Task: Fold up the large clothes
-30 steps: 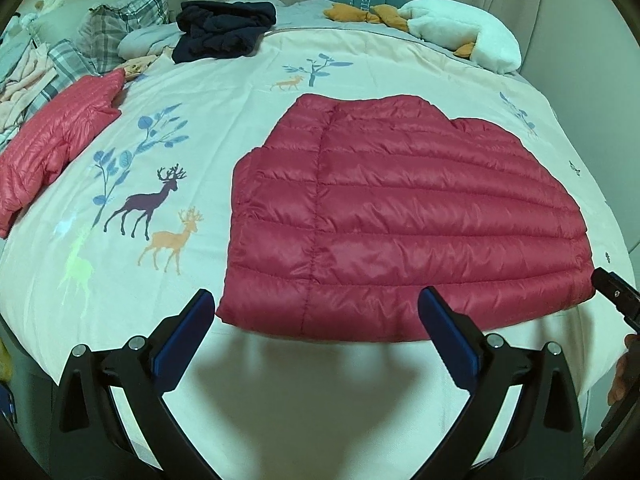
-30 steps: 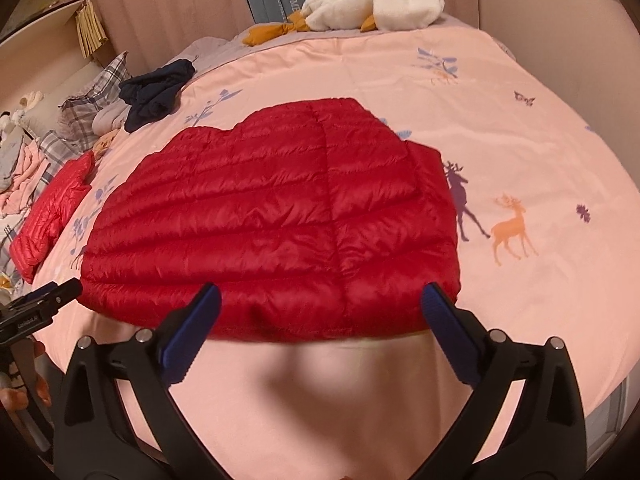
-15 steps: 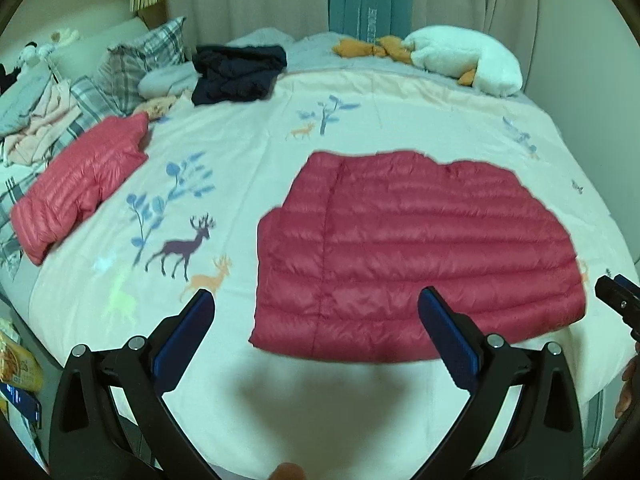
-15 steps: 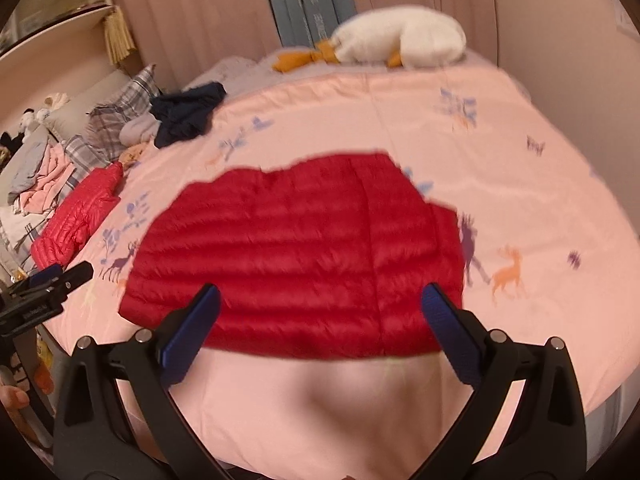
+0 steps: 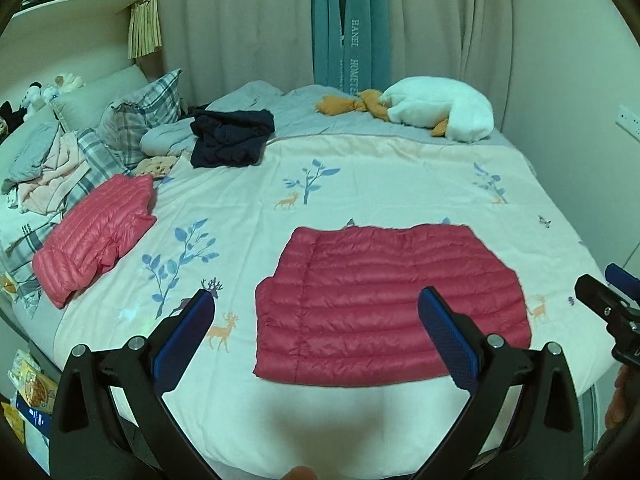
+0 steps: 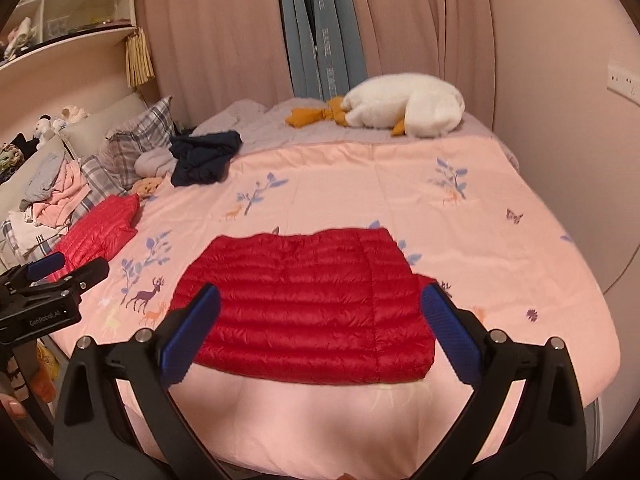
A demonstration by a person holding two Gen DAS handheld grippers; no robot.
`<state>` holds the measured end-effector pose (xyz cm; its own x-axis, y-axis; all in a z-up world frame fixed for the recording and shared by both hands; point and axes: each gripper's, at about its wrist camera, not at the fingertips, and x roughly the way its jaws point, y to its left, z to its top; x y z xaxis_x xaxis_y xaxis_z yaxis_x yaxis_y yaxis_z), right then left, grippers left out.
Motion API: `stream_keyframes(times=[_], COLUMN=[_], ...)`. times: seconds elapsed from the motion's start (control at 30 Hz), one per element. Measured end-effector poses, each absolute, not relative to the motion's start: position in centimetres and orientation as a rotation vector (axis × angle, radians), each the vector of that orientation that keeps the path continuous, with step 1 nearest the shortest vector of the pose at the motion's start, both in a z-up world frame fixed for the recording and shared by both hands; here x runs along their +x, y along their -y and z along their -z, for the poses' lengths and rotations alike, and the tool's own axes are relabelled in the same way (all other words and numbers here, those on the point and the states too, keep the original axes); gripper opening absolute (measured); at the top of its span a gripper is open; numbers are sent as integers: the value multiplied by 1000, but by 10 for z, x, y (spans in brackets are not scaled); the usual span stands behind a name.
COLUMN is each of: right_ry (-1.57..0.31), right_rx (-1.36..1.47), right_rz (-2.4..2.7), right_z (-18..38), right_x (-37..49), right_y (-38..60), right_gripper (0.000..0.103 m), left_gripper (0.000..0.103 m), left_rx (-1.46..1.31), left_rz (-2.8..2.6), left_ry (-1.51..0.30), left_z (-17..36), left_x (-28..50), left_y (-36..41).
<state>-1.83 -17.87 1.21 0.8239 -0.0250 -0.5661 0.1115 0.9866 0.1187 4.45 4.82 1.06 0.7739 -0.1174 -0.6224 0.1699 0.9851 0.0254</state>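
Jacket (image 5: 384, 304) lies folded flat; my left gripper (image 5: 316, 320) and right gripper (image 6: 320, 316) hang spread, empty; next, judge another fold.

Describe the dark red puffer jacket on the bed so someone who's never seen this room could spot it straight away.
On the bed with the deer-print cover, look at the near edge in front of both open grippers. The red jacket lies flat there, darker and wider than the pink jacket bunched by the pillows.

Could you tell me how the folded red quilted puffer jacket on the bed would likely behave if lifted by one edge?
The red quilted puffer jacket looks puffy, so probably light for its bulk. With no visible stiffening, it would likely droop and unfold. Its shiny shell may slip between the fingers.
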Motion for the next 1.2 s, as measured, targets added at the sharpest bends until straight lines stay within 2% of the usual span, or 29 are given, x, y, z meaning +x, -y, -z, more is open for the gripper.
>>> stream_keyframes(times=[0.27,0.63,1.2], right_ry=[-574,-616,-641], right_rx=[158,143,135], right_rz=[69,131,126], right_z=[-11,20,29], right_x=[-41,-37,-32], right_y=[173,165,161], right_gripper=[101,101,101], left_gripper=[102,102,102], left_rx=[85,114,135], left_rz=[165,130,143], left_ry=[-635,-661,-711], left_z=[-20,3,18], left_x=[24,15,17], left_y=[-39,-37,-35])
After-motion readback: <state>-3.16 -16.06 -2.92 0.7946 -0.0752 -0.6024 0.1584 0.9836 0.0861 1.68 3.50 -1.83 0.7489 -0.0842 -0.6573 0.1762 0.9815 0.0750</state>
